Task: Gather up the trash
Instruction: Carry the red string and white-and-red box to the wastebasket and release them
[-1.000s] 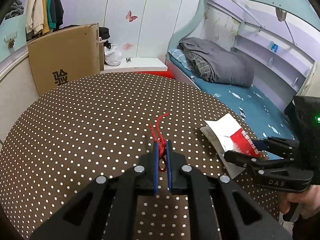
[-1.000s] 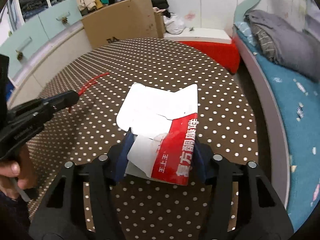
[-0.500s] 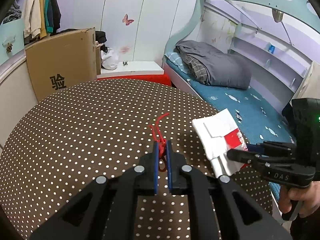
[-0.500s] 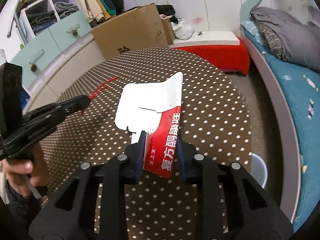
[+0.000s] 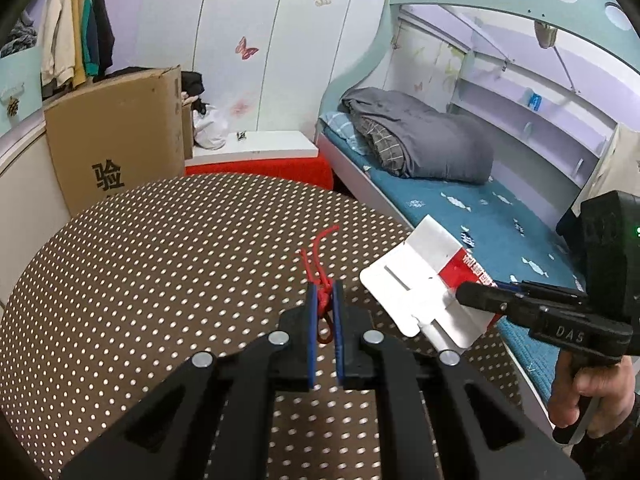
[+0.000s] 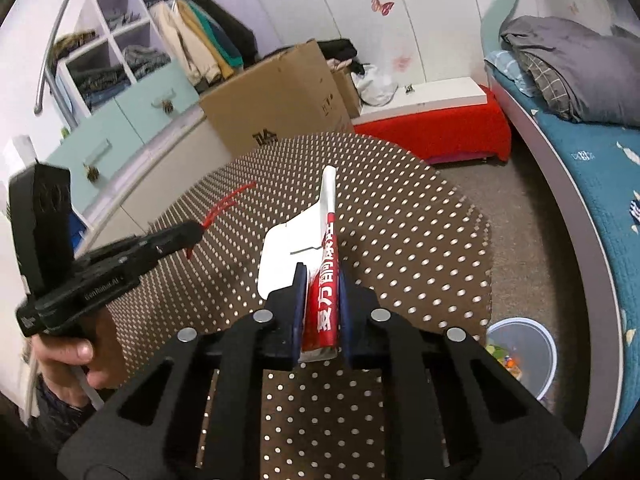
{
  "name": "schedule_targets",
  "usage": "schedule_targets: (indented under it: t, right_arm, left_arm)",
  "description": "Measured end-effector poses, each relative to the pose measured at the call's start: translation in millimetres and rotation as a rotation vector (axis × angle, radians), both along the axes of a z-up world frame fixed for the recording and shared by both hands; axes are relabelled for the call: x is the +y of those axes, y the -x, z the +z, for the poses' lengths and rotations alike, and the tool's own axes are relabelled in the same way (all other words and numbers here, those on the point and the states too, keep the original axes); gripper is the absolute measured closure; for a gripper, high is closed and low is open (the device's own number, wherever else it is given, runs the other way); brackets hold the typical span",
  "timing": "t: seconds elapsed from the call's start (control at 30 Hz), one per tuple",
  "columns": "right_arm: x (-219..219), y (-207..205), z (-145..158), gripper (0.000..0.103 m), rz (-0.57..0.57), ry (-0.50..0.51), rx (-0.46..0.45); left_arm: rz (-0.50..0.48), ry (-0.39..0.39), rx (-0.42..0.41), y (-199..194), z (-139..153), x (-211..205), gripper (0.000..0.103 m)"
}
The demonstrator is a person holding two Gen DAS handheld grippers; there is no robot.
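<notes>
My left gripper (image 5: 324, 300) is shut on a red string (image 5: 320, 268) and holds it above the brown polka-dot table (image 5: 160, 264). My right gripper (image 6: 322, 280) is shut on a flattened red and white carton (image 6: 320, 240), tilted on edge and lifted off the table. The carton also shows in the left wrist view (image 5: 424, 292), at the table's right edge, held by the right gripper (image 5: 472, 298). The left gripper (image 6: 188, 232) with the string (image 6: 224, 204) shows at left in the right wrist view.
A round bin (image 6: 520, 356) with some trash stands on the floor right of the table. A cardboard box (image 5: 116, 148) stands behind the table. A bed (image 5: 460, 200) with a grey blanket lies at right. A red-sided low platform (image 6: 440, 120) lies beyond the table.
My right gripper closed on the carton, lifted it off the table and turned it on edge. My left gripper rose with the red string.
</notes>
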State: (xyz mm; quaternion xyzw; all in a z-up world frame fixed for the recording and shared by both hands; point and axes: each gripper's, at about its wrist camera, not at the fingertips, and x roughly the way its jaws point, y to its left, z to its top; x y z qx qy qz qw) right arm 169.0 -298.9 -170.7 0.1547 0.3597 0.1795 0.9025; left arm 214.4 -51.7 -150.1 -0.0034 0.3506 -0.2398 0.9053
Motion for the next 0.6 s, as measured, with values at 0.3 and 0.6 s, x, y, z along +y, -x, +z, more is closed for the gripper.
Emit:
schedule_targets:
  t: [0.3, 0.6]
  right_arm:
    - [-83, 19, 38, 0.088, -0.146, -0.065, -0.113]
    - [-183, 26, -3, 0.088, -0.373, -0.037, -0.009]
  left_arm:
    - [-0.09, 0.031, -0.042, 4, 30, -58, 0.096]
    - [-0.206, 0.057, -0.034, 7, 41, -136, 0.096]
